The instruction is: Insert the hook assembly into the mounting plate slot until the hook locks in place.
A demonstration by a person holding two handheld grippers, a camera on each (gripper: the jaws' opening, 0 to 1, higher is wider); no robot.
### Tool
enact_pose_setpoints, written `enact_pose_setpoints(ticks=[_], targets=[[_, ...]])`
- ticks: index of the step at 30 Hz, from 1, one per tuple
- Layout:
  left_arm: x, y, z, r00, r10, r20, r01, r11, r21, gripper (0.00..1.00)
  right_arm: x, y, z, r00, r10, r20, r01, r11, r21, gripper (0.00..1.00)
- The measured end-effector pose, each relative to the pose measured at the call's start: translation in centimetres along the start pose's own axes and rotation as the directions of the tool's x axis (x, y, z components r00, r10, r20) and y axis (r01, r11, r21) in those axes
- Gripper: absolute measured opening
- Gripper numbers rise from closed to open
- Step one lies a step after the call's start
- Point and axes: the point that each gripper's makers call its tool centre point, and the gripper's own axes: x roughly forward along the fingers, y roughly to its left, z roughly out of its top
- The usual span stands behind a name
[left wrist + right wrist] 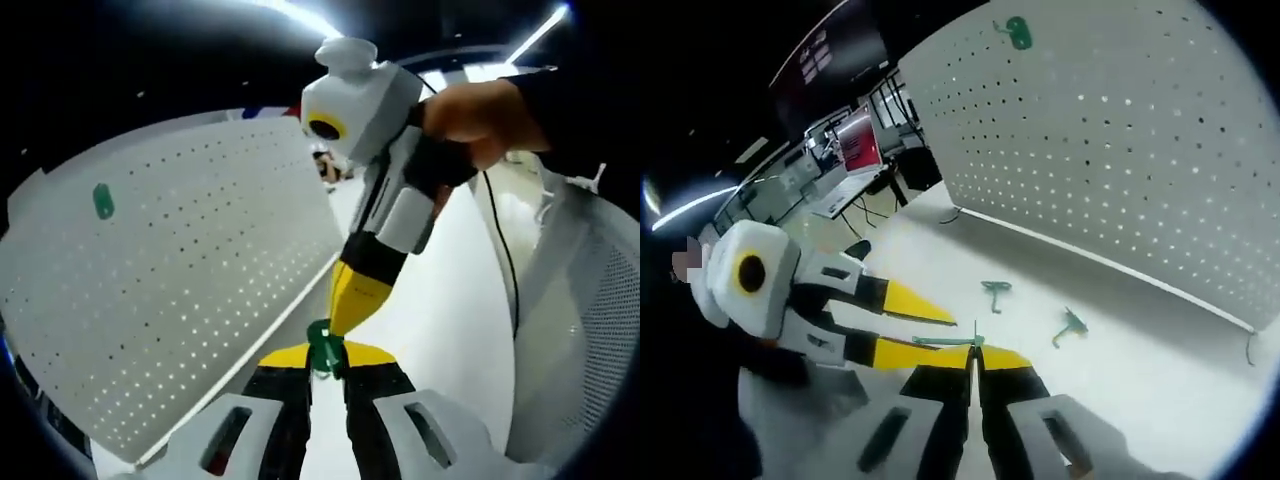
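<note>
Gripping a small green plastic hook (pixel 323 349) between them, both grippers meet over the white bench (pixel 1120 345). In the left gripper view, the left gripper (pixel 322 362) has its yellow-tipped black jaws clenched on the hook at the bottom centre, while the right gripper (pixel 352 300), white-bodied and held by a person's hand (pixel 480 118), comes in from the upper right with its yellow tips pressed together and touching the same hook. In the right gripper view, the right gripper (pixel 975 357) shows its own jaws closed on one thin end of the hook (pixel 945 341), and the left gripper (pixel 930 330) reaches in from the left, its lower yellow jaw lying along the hook; its upper jaw stands apart above it there, so how firmly it pinches I cannot tell from this view. A white perforated pegboard mounting plate (pixel 1120 130) stands upright at the back edge of the bench, well apart from the held hook, and one green hook already fixed on the board (pixel 1019 31) sits near its upper part. Two more loose green hooks lie on the bench between the grippers and the board: the nearer loose hook (pixel 994 293) and the farther loose hook (pixel 1070 326).
</note>
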Motion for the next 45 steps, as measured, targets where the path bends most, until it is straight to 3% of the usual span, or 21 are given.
enact_pose_setpoints(ticks=[17,32,45], targets=[[0.4,-0.3,-0.2,1.0,-0.014,-0.007,0.014,1.0,0.008,0.05,-0.1,0.6,-0.1,0.999,0.052,0.0,-0.052,0.997,0.057,0.0],[0.2,0.2,-0.2,1.0,0.009,-0.001,-0.009,0.997,-0.079,0.03,-0.2,0.9,0.3,0.999,0.05,0.017,-0.051,0.997,0.051,0.0],[0.0,1.1,-0.3,0.999,0.046,-0.001,-0.046,0.985,-0.167,0.02,-0.4,1.0,1.1,0.996,0.034,0.082,-0.037,0.999,0.035,0.01]])
